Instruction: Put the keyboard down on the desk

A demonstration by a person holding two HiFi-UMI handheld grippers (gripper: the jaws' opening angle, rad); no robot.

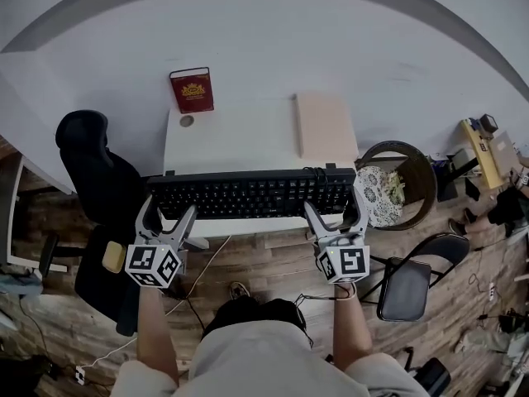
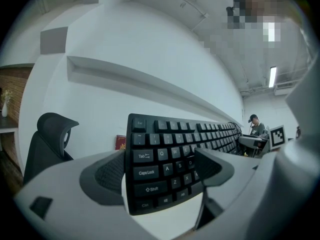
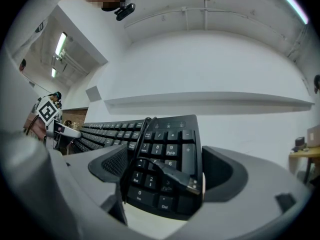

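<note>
In the head view, the keyboard (image 1: 248, 195) lay lengthwise along the desk (image 1: 240, 135) at its 6 o'clock edge. The left gripper (image 1: 169, 213) had its 9 o'clock end and the right gripper (image 1: 335, 212) its 3 o'clock end. A red book (image 1: 192, 90) stood at 11 o'clock from it, and a tan board (image 1: 325, 126) at 1 o'clock. I could not tell whether the keyboard was touching the desk or was just above it. It looked to me stiff and fairly light, but long enough to sag or twist if held by one end. A hold at both ends, across its short width, seemed right.

In the left gripper view, the jaws stood wide and closed across the keyboard's end. The pads (image 2: 107, 171) pressed its edges beside the Shift and Caps Lock keys, and white desk showed beneath.

In the right gripper view, the jaws were just as wide and clamped across the number pad. The cable (image 3: 145, 144) ran loose over the keys, and its plug (image 3: 192, 184) lay at 5 o'clock. I thought it might slide off.
</note>
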